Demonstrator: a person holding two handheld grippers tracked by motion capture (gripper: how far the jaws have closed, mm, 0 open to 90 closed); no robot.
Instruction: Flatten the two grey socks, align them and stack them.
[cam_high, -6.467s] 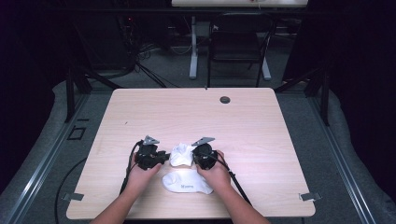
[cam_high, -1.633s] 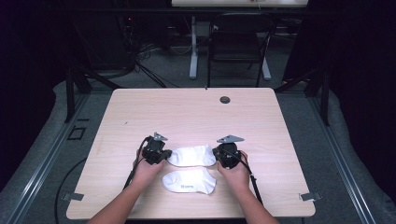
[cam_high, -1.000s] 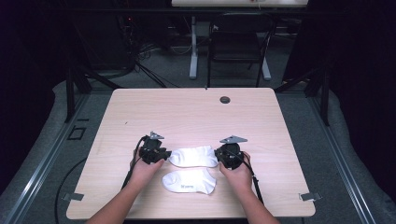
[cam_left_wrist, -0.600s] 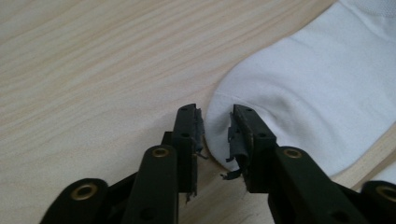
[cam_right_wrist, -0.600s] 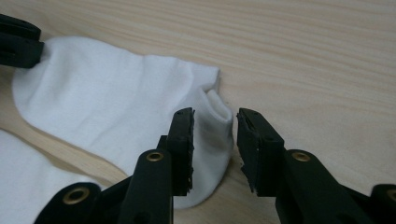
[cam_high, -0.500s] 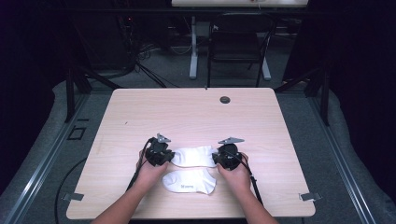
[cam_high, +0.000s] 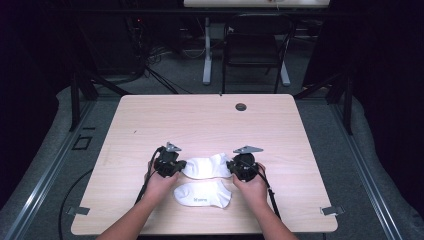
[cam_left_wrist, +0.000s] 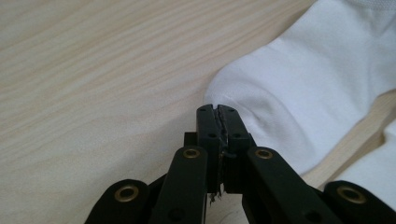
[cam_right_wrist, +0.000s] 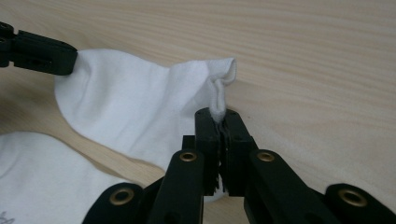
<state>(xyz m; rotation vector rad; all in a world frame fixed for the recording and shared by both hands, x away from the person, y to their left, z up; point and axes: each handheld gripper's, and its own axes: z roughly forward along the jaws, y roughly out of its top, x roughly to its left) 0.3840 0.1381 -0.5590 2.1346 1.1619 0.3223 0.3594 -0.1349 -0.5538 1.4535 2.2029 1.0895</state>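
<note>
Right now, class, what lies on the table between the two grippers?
The high view shows the farther white sock stretched between the left gripper and right gripper, each pinching one end.

Bright lit table, dark surroundings, soft close-up blur

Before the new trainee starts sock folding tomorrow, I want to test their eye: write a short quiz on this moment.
1. True or false: the far sock lies on top of the near sock.
2. What does the right gripper pinch?
A. the far sock's edge
B. a cable
C. nothing
3. Which thing lies at the table's far edge?

Key: 1 false, they lie apart. 2 A. 3 a small dark round thing.
</note>
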